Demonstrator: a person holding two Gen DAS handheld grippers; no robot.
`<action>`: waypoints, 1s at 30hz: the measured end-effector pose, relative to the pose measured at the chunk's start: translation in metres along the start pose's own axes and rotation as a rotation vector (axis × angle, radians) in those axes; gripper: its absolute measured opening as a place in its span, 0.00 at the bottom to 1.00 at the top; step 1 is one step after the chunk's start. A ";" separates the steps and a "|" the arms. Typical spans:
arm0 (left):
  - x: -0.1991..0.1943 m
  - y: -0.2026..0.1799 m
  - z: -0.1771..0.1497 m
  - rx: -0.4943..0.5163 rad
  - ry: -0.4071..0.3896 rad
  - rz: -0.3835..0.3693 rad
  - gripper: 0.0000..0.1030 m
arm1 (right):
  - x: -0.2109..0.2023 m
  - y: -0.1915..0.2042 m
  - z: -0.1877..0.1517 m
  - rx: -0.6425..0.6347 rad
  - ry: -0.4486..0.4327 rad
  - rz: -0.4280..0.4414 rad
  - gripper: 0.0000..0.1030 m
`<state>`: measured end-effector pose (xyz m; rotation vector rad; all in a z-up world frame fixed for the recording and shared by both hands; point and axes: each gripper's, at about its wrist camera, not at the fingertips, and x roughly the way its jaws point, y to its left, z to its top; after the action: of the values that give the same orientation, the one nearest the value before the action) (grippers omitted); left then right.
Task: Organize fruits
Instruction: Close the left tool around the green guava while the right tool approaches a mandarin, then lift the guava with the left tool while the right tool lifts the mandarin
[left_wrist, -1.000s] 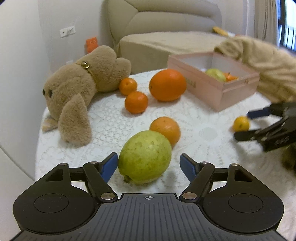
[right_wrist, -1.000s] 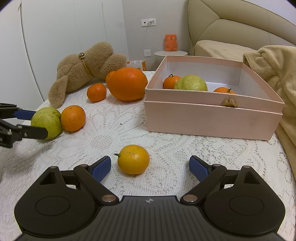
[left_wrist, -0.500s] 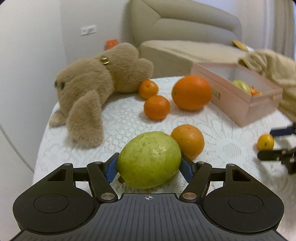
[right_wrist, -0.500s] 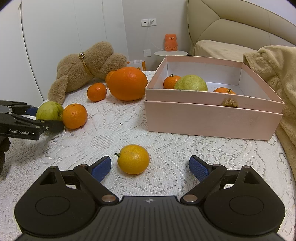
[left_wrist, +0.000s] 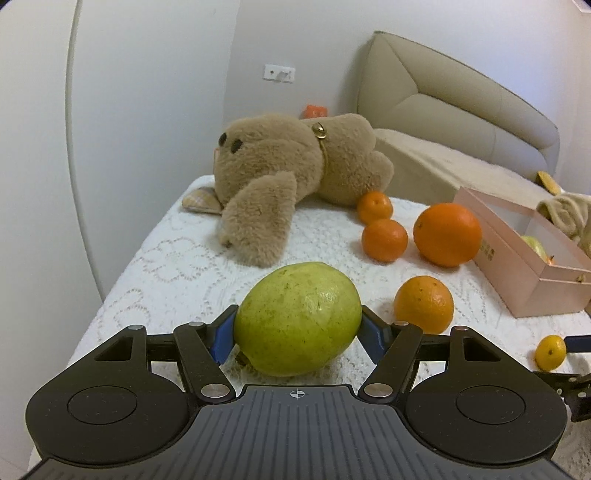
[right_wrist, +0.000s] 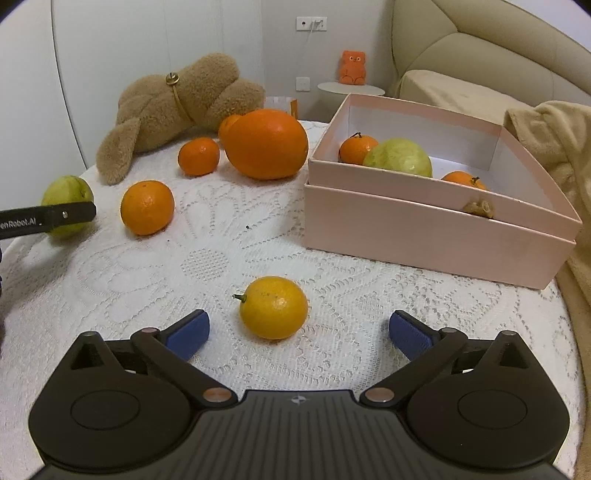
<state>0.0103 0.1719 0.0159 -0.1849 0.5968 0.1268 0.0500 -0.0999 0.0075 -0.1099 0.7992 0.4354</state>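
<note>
Right wrist: two guavas, six oranges

left gripper: fingers clamped | right gripper: fingers just spread wide

A counter covered with a white lace cloth carried everything. On it lay a brown plush toy at the far side, with two small mandarins, one in front of the other, and a large orange just beside them. Nearer sat a medium orange beside a green guava, a small yellow citrus, and a pink open box at the right.
</note>
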 end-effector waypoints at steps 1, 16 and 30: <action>-0.001 0.000 -0.001 -0.003 -0.002 -0.002 0.71 | 0.000 0.000 -0.001 -0.002 -0.004 0.001 1.00; -0.002 0.005 -0.003 -0.038 -0.003 -0.026 0.71 | 0.016 0.084 0.058 -0.220 -0.036 0.130 0.70; -0.002 0.010 -0.003 -0.062 0.000 -0.035 0.71 | 0.047 0.101 0.080 -0.208 0.035 0.216 0.46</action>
<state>0.0053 0.1812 0.0131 -0.2555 0.5900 0.1115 0.0908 0.0277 0.0365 -0.2267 0.8016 0.7225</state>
